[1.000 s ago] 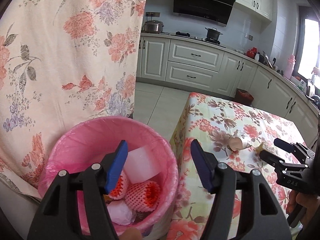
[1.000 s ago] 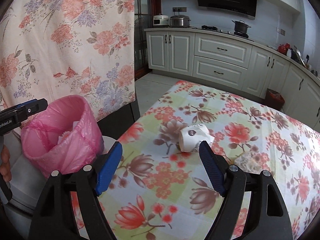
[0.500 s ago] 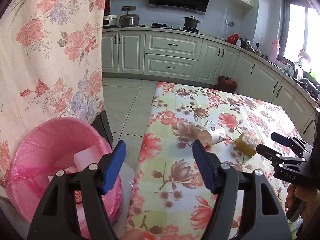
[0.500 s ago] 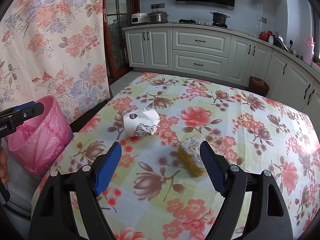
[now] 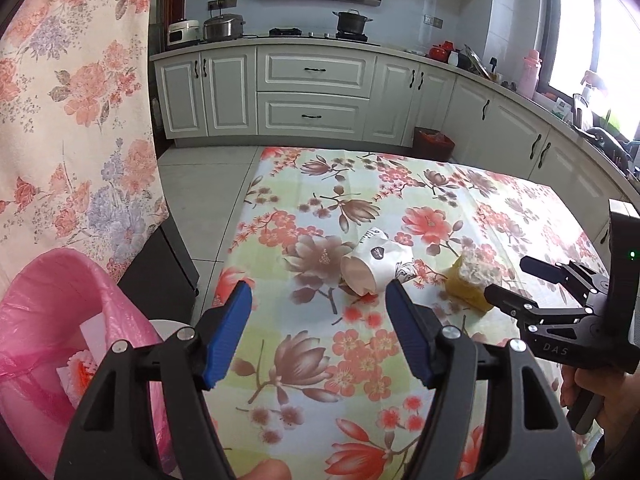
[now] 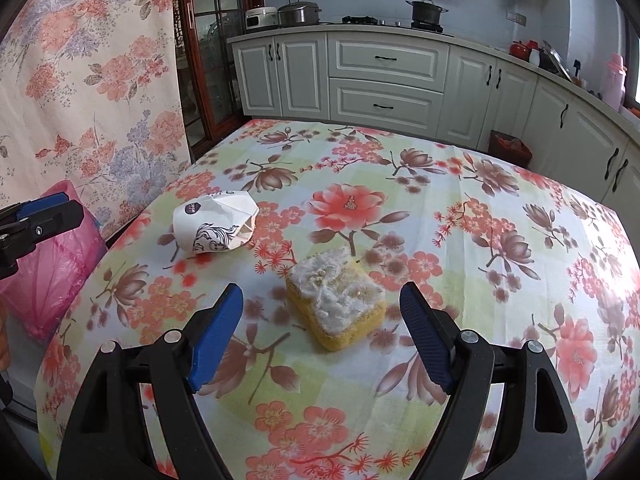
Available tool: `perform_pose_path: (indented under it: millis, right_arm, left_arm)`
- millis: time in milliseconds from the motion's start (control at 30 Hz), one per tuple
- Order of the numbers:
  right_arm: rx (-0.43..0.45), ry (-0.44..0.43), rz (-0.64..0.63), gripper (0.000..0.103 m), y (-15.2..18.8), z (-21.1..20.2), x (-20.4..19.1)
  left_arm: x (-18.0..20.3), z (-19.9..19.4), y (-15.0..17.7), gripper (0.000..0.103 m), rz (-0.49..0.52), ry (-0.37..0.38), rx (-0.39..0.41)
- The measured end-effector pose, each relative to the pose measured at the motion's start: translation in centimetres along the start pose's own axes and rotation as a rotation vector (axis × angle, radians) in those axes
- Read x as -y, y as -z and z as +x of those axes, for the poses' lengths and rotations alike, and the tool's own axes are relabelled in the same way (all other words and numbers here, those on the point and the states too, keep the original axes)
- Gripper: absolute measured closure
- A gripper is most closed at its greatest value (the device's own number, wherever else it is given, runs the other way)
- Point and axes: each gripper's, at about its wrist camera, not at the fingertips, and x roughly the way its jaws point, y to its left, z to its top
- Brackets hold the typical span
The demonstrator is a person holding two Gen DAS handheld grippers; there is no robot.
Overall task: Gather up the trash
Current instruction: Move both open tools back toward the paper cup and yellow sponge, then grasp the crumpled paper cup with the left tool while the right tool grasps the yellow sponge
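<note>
A crushed white paper cup (image 5: 376, 266) lies on its side on the flowered tablecloth, just ahead of my left gripper (image 5: 318, 296), which is open and empty. A worn yellow sponge (image 6: 336, 300) with a frayed white top lies right of the cup (image 6: 214, 228). My right gripper (image 6: 320, 300) hangs open just short of it, its fingers to either side of the near end without touching. From the left wrist view, the right gripper (image 5: 508, 278) sits at the sponge (image 5: 472, 284). A pink-bagged bin (image 5: 60, 320) holding trash stands off the table's left edge.
The flowered tablecloth (image 6: 480, 240) covers the table and drops off at the left edge beside the bin (image 6: 52, 280). A floral curtain (image 6: 80, 80) hangs at the left. A dark chair back (image 5: 160, 268) stands near the bin. White kitchen cabinets (image 5: 312, 92) line the far wall.
My left gripper has swung from above the pink bin to the right, over the table toward the cup. My right gripper has moved right and down, to the sponge. Both stay open.
</note>
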Motion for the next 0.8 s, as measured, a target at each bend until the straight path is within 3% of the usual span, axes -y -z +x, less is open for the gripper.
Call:
perform_pose_path:
  millis: [333,433,533,800]
  right_arm:
    - [-0.071,-0.003,-0.021,0.027,-0.1,3.1,0.8]
    - [-0.093,-0.007,-0.033,0.032,0.0,3.8,0.6]
    - [-0.116,-0.011,-0.033,0.045,0.3,4.5,0.7]
    - [-0.088,-0.021,0.024,0.050,0.1,3.7,1.6]
  left_arm:
    - [1.4,3.1,-0.7,0.035,0.016,0.022,-0.032]
    - [1.7,4.0,-0.8,0.033,0.020,0.029,-0.041]
    - [2.0,4.8,-0.9,0.028,0.026,0.037,-0.052]
    - [3.2,7.1,-1.4,0.022,0.043,0.061,-0.078]
